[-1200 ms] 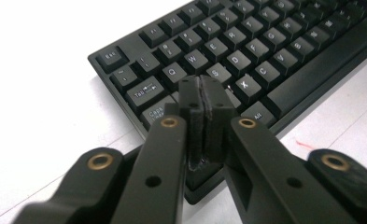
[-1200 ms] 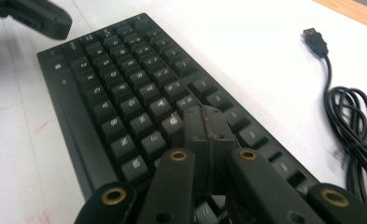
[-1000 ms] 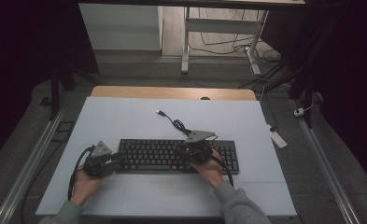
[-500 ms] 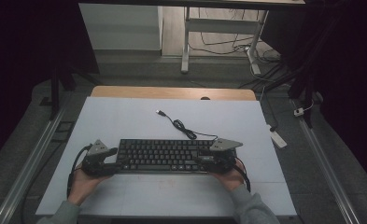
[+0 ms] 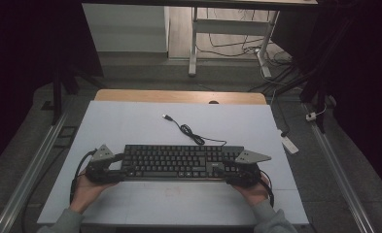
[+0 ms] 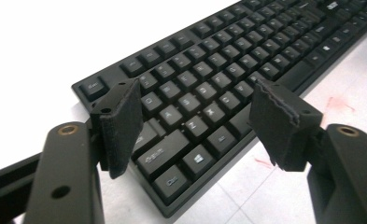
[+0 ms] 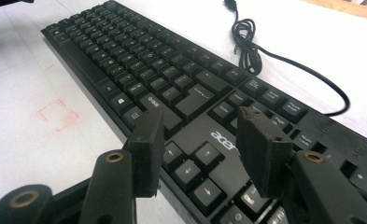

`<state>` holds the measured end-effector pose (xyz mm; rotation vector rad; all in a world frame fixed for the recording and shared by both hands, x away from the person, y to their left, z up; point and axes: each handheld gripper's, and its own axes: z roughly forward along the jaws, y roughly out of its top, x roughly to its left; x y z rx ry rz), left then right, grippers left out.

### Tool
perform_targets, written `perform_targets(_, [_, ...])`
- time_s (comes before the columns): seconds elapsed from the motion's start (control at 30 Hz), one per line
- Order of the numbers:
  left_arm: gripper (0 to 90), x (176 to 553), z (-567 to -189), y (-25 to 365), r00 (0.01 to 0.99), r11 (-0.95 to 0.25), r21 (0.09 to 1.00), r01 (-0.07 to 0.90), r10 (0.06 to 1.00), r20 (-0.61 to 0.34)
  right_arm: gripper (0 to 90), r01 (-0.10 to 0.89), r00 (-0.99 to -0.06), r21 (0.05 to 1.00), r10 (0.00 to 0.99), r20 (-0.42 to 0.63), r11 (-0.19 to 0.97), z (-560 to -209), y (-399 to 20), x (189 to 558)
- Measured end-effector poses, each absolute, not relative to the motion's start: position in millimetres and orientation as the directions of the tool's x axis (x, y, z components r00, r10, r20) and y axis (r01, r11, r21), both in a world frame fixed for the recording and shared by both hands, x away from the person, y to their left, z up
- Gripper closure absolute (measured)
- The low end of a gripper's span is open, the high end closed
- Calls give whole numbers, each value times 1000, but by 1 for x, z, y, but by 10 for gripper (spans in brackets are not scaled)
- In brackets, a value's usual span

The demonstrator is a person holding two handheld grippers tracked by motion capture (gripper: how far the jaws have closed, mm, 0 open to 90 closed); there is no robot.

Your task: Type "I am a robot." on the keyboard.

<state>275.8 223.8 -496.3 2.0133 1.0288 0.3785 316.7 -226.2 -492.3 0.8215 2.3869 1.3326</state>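
A black keyboard point(image 5: 179, 162) lies flat across the near half of the white table point(image 5: 130, 126). Its cable point(image 5: 188, 132) curls toward the far side. My left gripper point(image 5: 123, 168) is at the keyboard's left end. Its jaws have just been opening and stand wide apart above the left-hand keys point(image 6: 195, 93), gripping nothing. My right gripper point(image 5: 223, 170) is at the right end. Its jaws have also just been opening and hover over the arrow keys point(image 7: 201, 115), pressing on nothing. The keyboard point(image 7: 172, 79) and cable point(image 7: 246, 44) stretch away beyond them.
The cable ends in a USB plug point(image 5: 166, 117) lying loose on the table. A small white block point(image 5: 288, 144) sits off the table's right edge. A wooden strip point(image 5: 179, 96) borders the far edge. Faint red marks point(image 7: 57, 114) stain the surface near the keyboard's front.
My right gripper has slid right along the keyboard from its middle-right part to its right end. The left gripper has stayed at the left end. The keyboard has not moved.
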Motion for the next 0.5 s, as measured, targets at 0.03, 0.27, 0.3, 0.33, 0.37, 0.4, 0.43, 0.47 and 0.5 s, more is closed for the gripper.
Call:
perform_targets(0.03, [360,276,-496,223,625,-331,782,527,775,-94,519,338,-795,846,606,22,412,-492,-228,316])
perform_targets(0.27, [508,278,-492,217,663,-366,777,512,744,-87,509,333,-793,849,609,17,410,-494,-230,313])
perform_targets(0.3, [508,278,-491,215,671,-375,776,507,737,-82,509,333,-793,849,609,17,410,-494,-230,313])
perform_targets(0.33, [606,279,-491,214,679,-387,774,501,730,-75,509,336,-792,847,610,18,412,-494,-232,312])
perform_targets(0.37, [655,279,-490,212,683,-394,771,499,727,-71,509,338,-791,846,612,18,412,-493,-233,311])
perform_targets(0.4, [711,280,-490,210,689,-403,769,496,722,-66,509,339,-788,849,615,23,404,-493,-234,311])
perform_targets(0.43, [757,281,-489,210,697,-413,767,491,715,-61,509,338,-787,850,616,21,403,-493,-234,310])
perform_targets(0.47, [805,281,-489,208,703,-420,766,488,708,-60,509,338,-788,849,616,18,407,-493,-235,309])
perform_targets(0.5, [805,281,-488,206,710,-426,765,483,701,-58,509,338,-788,849,616,18,407,-493,-235,309])
